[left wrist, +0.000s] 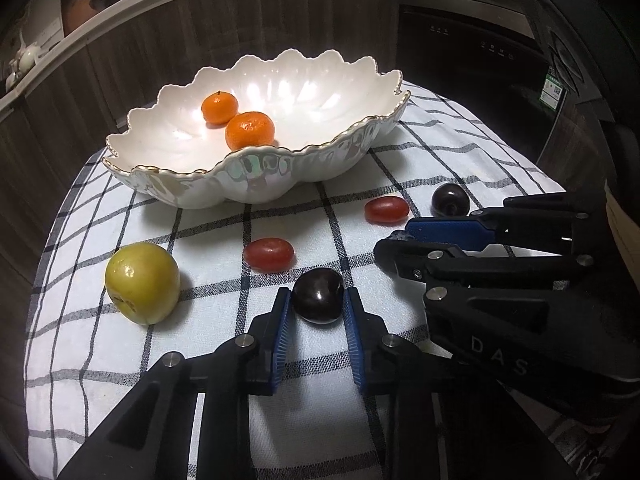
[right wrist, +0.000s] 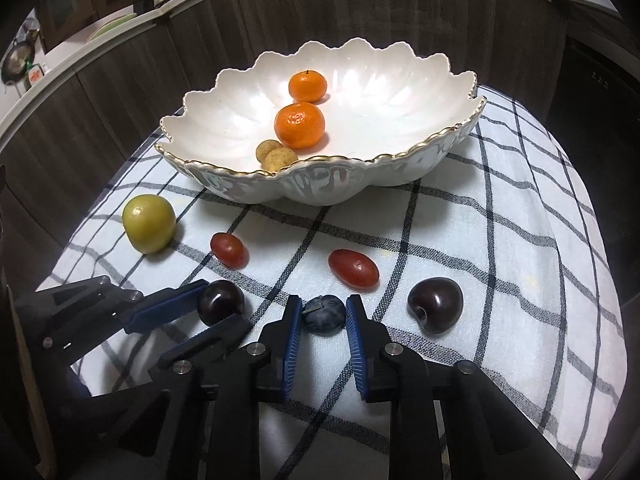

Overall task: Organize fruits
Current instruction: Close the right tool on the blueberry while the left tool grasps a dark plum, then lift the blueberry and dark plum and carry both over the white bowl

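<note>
A white scalloped bowl (left wrist: 256,188) (right wrist: 340,192) holds two mandarins (left wrist: 250,130) (right wrist: 300,125) and two small tan fruits (right wrist: 280,159). My left gripper (left wrist: 317,304) is shut on a dark cherry (left wrist: 318,296) (right wrist: 220,302) resting on the checked cloth. My right gripper (right wrist: 323,312) is shut on a blueberry (right wrist: 324,314), also on the cloth; it shows in the left wrist view (left wrist: 400,240). On the cloth lie a yellow-green fruit (left wrist: 142,283) (right wrist: 149,223), two red grape tomatoes (left wrist: 269,255) (right wrist: 354,269) and a second dark cherry (left wrist: 450,200) (right wrist: 435,305).
The checked cloth (left wrist: 100,360) (right wrist: 520,240) covers a small round table. Dark wood cabinets (left wrist: 200,32) and a counter edge stand behind. A dark appliance (left wrist: 480,48) is at the back right.
</note>
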`<action>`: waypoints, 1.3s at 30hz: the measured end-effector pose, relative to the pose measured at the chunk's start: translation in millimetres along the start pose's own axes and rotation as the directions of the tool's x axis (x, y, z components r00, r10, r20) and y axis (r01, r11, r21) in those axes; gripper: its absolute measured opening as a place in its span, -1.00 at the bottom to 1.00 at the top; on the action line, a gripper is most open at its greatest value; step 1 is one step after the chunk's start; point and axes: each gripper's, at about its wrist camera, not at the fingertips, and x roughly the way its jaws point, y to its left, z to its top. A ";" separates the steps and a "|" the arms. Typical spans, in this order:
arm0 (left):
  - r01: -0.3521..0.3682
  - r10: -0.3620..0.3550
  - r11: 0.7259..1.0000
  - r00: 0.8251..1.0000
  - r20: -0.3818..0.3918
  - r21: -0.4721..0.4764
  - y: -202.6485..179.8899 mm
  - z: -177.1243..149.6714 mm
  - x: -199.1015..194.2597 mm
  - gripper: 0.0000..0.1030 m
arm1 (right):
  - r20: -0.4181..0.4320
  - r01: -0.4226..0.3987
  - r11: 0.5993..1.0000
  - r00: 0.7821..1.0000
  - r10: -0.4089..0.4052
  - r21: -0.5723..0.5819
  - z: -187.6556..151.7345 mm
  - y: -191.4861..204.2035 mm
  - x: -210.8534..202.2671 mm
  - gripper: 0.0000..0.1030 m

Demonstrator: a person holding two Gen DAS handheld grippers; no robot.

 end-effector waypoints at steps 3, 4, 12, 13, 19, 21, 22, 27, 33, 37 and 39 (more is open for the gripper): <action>-0.001 0.001 1.000 1.000 0.003 0.001 -0.7 -0.3 -2.0 -0.49 | 0.001 0.002 1.000 1.000 -0.002 -0.001 -0.4 -0.4 -1.8 -0.54; -0.002 0.002 1.000 1.000 0.005 0.002 -1.0 -0.2 -3.0 -0.49 | 0.002 0.003 1.000 1.000 -0.003 0.001 -0.4 -0.7 -2.8 -0.54; -0.010 0.010 1.000 1.000 0.028 0.002 -3.1 2.1 -13.8 -0.49 | 0.023 0.010 1.000 1.000 -0.010 -0.002 -0.4 0.5 -14.7 -0.54; -0.012 0.011 1.000 0.999 0.031 0.002 -3.0 2.6 -15.3 -0.49 | 0.027 0.012 1.000 1.000 -0.011 -0.002 0.0 1.2 -16.8 -0.54; -0.020 0.021 1.000 0.998 0.054 -0.001 -2.3 4.5 -27.2 -0.49 | 0.047 0.017 1.000 0.999 -0.016 -0.003 1.8 4.6 -29.7 -0.54; -0.022 0.022 1.000 0.998 0.060 -0.005 -1.9 5.8 -30.8 -0.49 | 0.053 0.019 1.000 0.998 -0.019 -0.005 2.6 6.5 -33.9 -0.54; -0.023 0.023 1.000 0.998 0.063 -0.007 -1.6 6.2 -32.9 -0.49 | 0.056 0.020 1.000 0.998 -0.019 -0.005 3.2 7.5 -36.1 -0.54; -0.029 0.030 1.000 0.996 0.080 -0.010 0.2 8.1 -41.8 -0.49 | 0.072 0.023 1.000 0.997 -0.022 -0.006 5.2 10.3 -44.7 -0.54; -0.034 0.036 0.999 0.994 0.104 -0.018 2.9 12.1 -51.0 -0.49 | 0.090 0.029 1.000 0.996 -0.028 -0.008 7.9 11.8 -54.5 -0.54; -0.030 0.033 0.999 0.993 0.112 -0.033 6.2 14.8 -55.8 -0.49 | 0.103 0.037 0.999 0.994 -0.036 -0.010 11.2 13.5 -61.3 -0.54; -0.030 0.034 0.999 0.993 0.114 -0.042 8.5 16.0 -57.7 -0.49 | 0.108 0.040 0.999 0.993 -0.039 -0.011 13.0 14.4 -64.1 -0.54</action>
